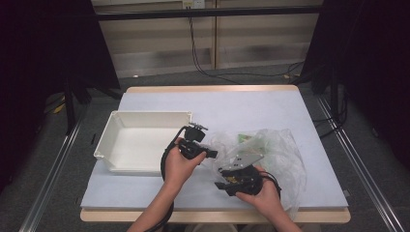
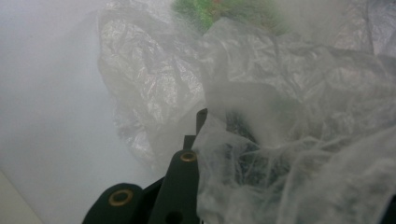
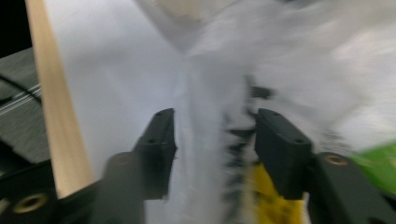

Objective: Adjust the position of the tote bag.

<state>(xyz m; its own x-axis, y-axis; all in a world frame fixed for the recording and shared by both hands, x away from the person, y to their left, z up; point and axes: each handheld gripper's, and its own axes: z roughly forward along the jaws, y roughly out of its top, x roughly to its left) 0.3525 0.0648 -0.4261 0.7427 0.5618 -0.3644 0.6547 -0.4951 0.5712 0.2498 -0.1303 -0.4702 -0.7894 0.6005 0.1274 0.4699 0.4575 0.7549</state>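
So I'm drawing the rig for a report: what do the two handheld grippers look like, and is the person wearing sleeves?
Both are black. The left gripper trails a black cable looping under the forearm and carries a small knobbed mount on top. The right gripper bears a grey three-cornered plate and shows yellow inside. Brass-coloured rivets mark the jaws. No sleeves show; the forearms are bare.

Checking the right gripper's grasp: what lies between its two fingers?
In the right gripper view, a bunched fold of the clear plastic bag runs between the parted fingers of the right gripper; whether they press it is unclear.
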